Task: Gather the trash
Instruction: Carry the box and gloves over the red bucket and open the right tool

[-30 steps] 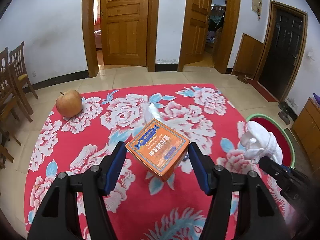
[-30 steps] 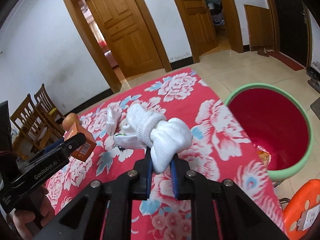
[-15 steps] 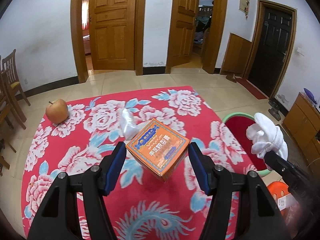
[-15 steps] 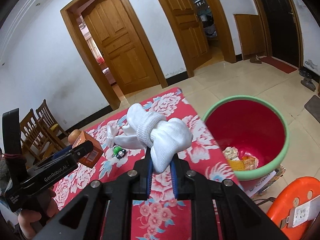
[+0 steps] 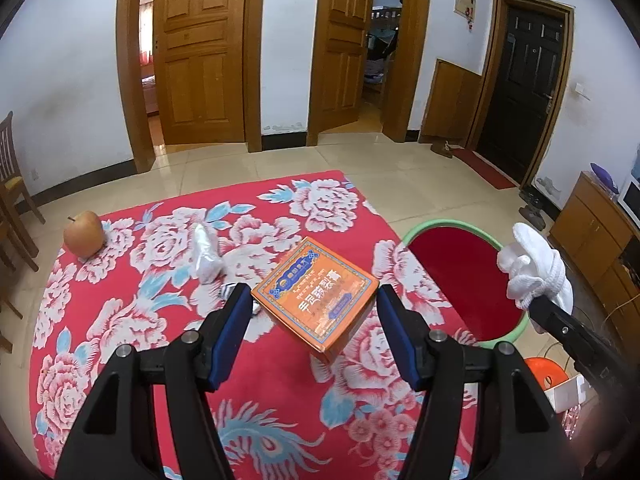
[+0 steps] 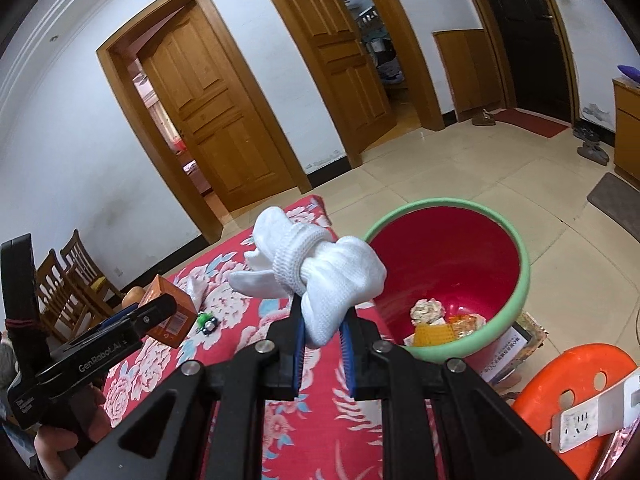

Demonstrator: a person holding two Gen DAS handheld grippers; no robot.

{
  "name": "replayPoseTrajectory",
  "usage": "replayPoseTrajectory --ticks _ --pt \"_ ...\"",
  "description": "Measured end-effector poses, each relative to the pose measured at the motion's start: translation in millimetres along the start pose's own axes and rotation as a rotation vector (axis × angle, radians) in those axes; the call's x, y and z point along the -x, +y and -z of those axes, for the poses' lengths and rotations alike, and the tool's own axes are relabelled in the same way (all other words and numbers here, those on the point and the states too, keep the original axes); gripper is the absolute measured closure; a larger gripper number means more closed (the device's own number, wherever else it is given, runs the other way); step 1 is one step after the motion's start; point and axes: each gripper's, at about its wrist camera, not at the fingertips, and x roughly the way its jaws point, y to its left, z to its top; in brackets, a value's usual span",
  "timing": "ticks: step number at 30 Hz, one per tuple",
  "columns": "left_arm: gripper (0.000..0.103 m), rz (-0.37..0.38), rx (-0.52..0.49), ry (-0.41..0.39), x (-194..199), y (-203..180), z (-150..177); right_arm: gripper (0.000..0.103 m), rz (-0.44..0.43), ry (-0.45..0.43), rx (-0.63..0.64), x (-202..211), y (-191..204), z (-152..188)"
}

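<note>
My left gripper [image 5: 313,300] is shut on an orange printed box [image 5: 316,294], held by two corners above the red floral tablecloth [image 5: 132,320]. My right gripper [image 6: 322,330] is shut on a white rolled fabric bundle [image 6: 316,268], which hangs just left of the bin. The bin, red inside with a green rim [image 6: 522,268], stands on the floor past the table's right edge and holds crumpled paper and yellow wrappers [image 6: 436,320]. In the left wrist view the bundle [image 5: 532,270] hangs over the bin's rim [image 5: 444,225]. The box [image 6: 170,306] shows at the left of the right wrist view.
On the cloth lie an apple [image 5: 83,233], a clear plastic wrapper [image 5: 206,256] and a small green thing [image 6: 208,322]. An orange plastic stool [image 6: 576,380] with a white power strip [image 6: 592,420] stands right of the bin. Wooden chairs [image 6: 68,280] stand at the far left.
Both grippers have moved right toward the bin with their loads held. The table has slid left in both views, and the bin's inside now shows more fully.
</note>
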Motion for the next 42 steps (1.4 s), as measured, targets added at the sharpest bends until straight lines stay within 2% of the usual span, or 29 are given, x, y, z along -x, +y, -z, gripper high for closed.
replayPoseTrajectory --ticks 19,32,36,42 --pt "0.039 0.049 -0.066 0.011 -20.6 -44.4 -5.4 0.085 0.085 0.036 -0.091 -19.2 -58.7 -1.4" --pt "0.039 0.092 -0.096 0.025 -48.2 -69.2 -11.7 0.078 0.133 0.074 -0.108 -40.3 -83.5 -6.4" --pt "0.039 0.101 -0.105 0.03 -55.7 -76.7 -13.7 0.067 0.135 0.076 -0.116 -42.5 -90.8 -8.5" --pt "0.039 0.119 -0.121 0.032 -62.3 -90.5 -16.4 0.056 0.141 0.066 -0.128 -38.4 -96.5 -12.3"
